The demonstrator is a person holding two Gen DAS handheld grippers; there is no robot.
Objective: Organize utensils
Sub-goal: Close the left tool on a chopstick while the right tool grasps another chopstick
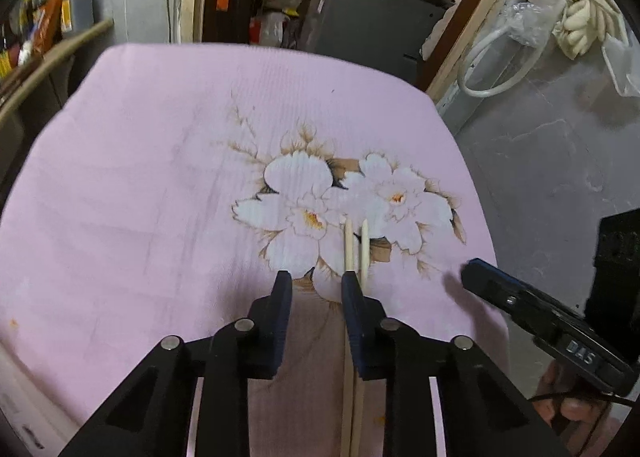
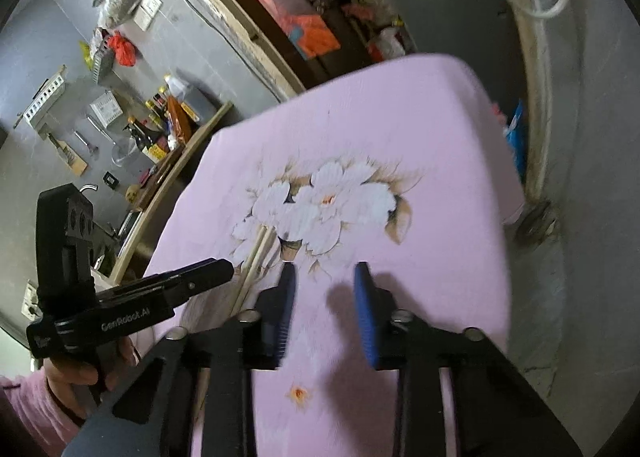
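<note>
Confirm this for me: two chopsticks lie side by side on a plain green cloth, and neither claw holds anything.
Wrong on the cloth. The chopsticks do lie side by side, but the cloth is pink with a white flower print, as the left wrist view shows. The rest stands: the left claw and the right claw grip nothing.

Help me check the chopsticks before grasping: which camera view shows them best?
The left wrist view: the chopsticks lie side by side on the pink cloth, tips sharp, passing under the left gripper. The right wrist view shows them blurred and partly hidden.
</note>
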